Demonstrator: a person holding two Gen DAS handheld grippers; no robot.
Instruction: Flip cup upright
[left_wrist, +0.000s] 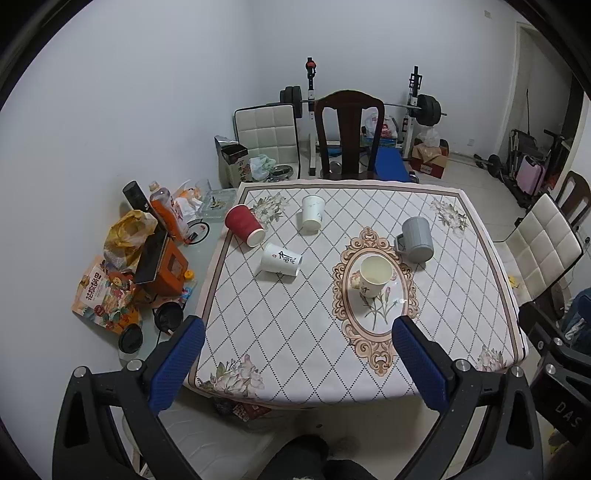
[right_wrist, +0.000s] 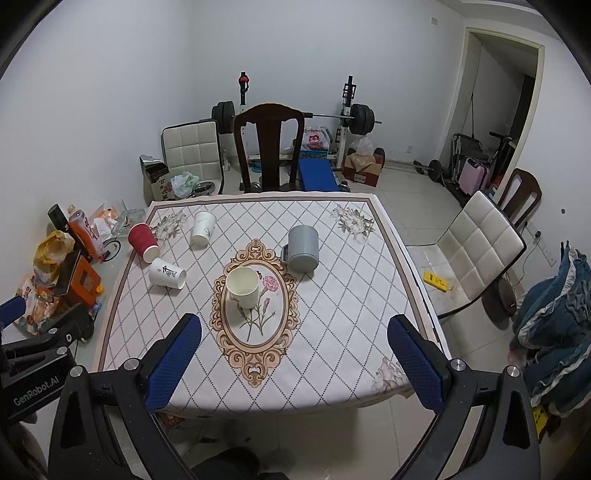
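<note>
step: approach not begun — both grippers are held back off the near table edge, nothing is gripped.
left gripper (left_wrist: 299, 354): jaws wide apart, empty, aimed at the table's left-centre.
right gripper (right_wrist: 294, 352): jaws wide apart, empty, aimed at the centre oval.
upright cup (left_wrist: 375, 275): already standing mouth-up on the oval — judged done or not a target.
tipped cups: red cup (left_wrist: 244, 225) on its side near the far-left corner; white cup (left_wrist: 312, 213) on its side beyond it; printed cup (left_wrist: 280, 259) on its side, just beside the red cup.
mug (left_wrist: 415, 239): grey, appears to be lying over with the handle at the left — exact pose cannot be told.
next move: one tipped cup is to be picked, likely the printed cup for the left gripper; the wall must be straddled across the axis, then rotated mouth-up.
edges: red cup sits close to the left table (left_wrist: 295, 369) edge — a roll-off risk if nudged.
room: open cloth is available in front and at right; clutter lies off the left edge, chairs at far and right sides.
</note>
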